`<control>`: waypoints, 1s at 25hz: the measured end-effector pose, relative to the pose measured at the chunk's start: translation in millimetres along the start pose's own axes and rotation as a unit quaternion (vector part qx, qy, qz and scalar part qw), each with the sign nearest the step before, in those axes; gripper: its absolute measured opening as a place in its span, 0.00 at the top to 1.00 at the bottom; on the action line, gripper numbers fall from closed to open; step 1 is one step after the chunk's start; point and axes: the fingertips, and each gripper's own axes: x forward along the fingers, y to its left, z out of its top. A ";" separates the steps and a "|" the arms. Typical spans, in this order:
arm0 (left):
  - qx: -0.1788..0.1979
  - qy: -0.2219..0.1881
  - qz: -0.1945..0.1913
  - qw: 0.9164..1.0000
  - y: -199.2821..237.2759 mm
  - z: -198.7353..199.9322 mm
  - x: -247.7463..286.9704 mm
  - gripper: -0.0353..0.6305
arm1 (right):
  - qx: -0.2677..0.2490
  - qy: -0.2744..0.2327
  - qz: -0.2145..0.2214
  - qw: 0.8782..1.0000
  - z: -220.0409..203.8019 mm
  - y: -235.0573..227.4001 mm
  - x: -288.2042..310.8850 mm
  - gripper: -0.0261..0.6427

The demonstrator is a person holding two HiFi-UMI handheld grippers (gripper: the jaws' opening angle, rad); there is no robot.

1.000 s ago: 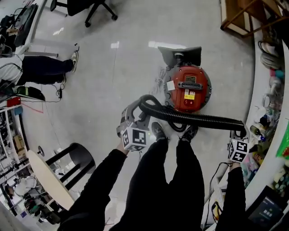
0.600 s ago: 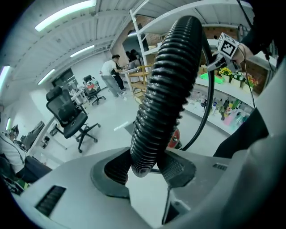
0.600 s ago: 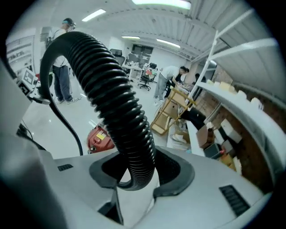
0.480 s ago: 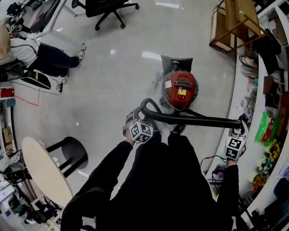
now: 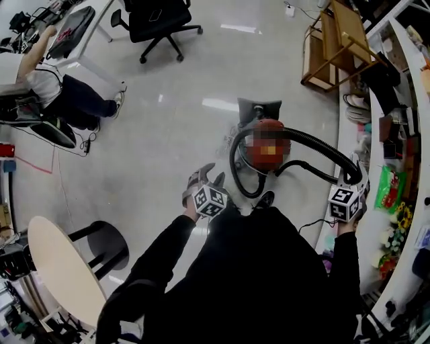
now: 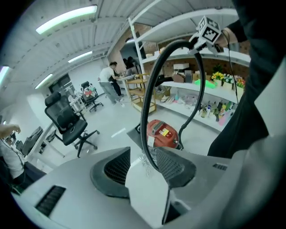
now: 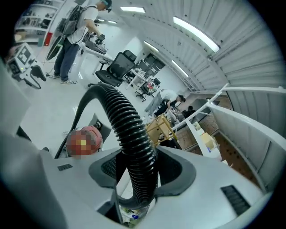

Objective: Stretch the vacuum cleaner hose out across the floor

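The black ribbed hose (image 5: pixel 289 132) is off the floor (image 5: pixel 168 134) for most of its length. It rises from the red vacuum cleaner (image 5: pixel 267 151), which stands on the floor just ahead of the person's feet, up to the right tool (image 7: pixel 140 166). From there it arcs back over the cleaner and drops in a loop on the cleaner's left side. The right tool is clamped on the hose, which fills the gap between its jaws, though these have just eased a little wider. The left tool (image 5: pixel 207 177) is raised near the loop with its jaws apart. The hose shows thin in the gap, close by one jaw, and I cannot tell whether it touches that jaw. Shelves (image 5: pixel 393 127) run along the right, and an office chair (image 5: pixel 161 17) stands well beyond the cleaner.
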 end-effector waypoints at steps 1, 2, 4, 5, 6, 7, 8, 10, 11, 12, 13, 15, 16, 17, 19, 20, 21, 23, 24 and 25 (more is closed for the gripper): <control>-0.004 -0.020 -0.001 1.000 3.8 8.0 -11.0 0.66 | 0.006 0.002 -0.001 1.000 2.4 0.0 -0.5 0.67; -0.009 -0.040 -0.002 0.999 8.0 17.9 -22.2 0.66 | 0.008 0.001 -0.001 1.000 5.9 0.1 -1.6 0.67; -0.022 -0.084 -0.003 0.996 17.0 45.2 -43.5 0.66 | 0.000 -0.007 0.002 1.000 16.8 2.1 -4.7 0.67; -0.029 -0.108 -0.008 0.994 20.4 63.3 -53.3 0.66 | -0.006 -0.013 0.004 1.000 23.7 4.6 -6.6 0.67; -0.035 -0.132 -0.017 0.990 22.1 84.2 -62.9 0.66 | -0.012 -0.020 0.007 1.000 31.1 8.1 -9.0 0.67; -0.037 -0.158 -0.031 0.986 22.1 107.3 -72.9 0.66 | -0.019 -0.025 0.009 0.999 39.1 12.1 -11.9 0.67; -0.033 -0.184 -0.046 0.981 21.2 132.1 -83.4 0.66 | -0.026 -0.030 0.011 0.999 48.0 15.8 -15.1 0.67; -0.008 -0.235 -0.072 0.969 19.2 183.6 -103.4 0.65 | -0.043 -0.040 0.014 0.998 69.6 19.8 -20.0 0.67; 0.013 -0.257 -0.081 0.963 18.8 208.1 -110.8 0.65 | -0.051 -0.047 0.015 0.997 83.0 19.6 -21.6 0.67; 0.038 -0.275 -0.086 0.957 18.5 230.3 -115.2 0.65 | -0.059 -0.057 0.016 0.997 97.6 18.3 -23.3 0.67; 0.067 -0.286 -0.088 0.952 18.0 248.7 -115.8 0.64 | -0.068 -0.068 0.016 0.995 111.5 16.4 -24.9 0.67; 0.137 -0.283 -0.082 0.946 15.7 270.8 -104.2 0.59 | -0.093 -0.093 0.014 0.991 136.9 12.8 -29.5 0.67; 0.172 -0.271 -0.075 0.944 15.1 274.5 -92.7 0.58 | -0.104 -0.105 0.016 0.989 147.7 12.2 -32.4 0.67; 0.203 -0.254 -0.066 0.943 15.8 274.6 -78.8 0.56 | -0.113 -0.117 0.021 0.986 156.0 12.5 -34.9 0.68; 0.240 -0.216 -0.050 0.945 21.2 269.8 -50.0 0.54 | -0.127 -0.135 0.036 0.982 167.4 14.7 -40.1 0.68; 0.246 -0.199 -0.044 0.948 24.9 267.5 -36.6 0.53 | -0.135 -0.144 0.041 0.980 170.9 15.9 -42.1 0.68; 0.245 -0.186 -0.040 0.951 28.6 266.2 -24.3 0.53 | -0.143 -0.152 0.044 0.977 172.7 17.1 -43.5 0.68; 0.235 -0.170 -0.026 0.956 34.3 268.3 -4.7 0.53 | -0.155 -0.169 0.046 0.972 170.9 18.9 -43.6 0.68; 0.230 -0.168 -0.019 0.958 34.9 271.4 2.7 0.53 | -0.157 -0.175 0.047 0.971 167.7 18.6 -42.0 0.68; 0.224 -0.168 -0.014 0.960 33.5 274.9 9.3 0.53 | -0.156 -0.181 0.049 0.970 163.2 17.2 -38.9 0.68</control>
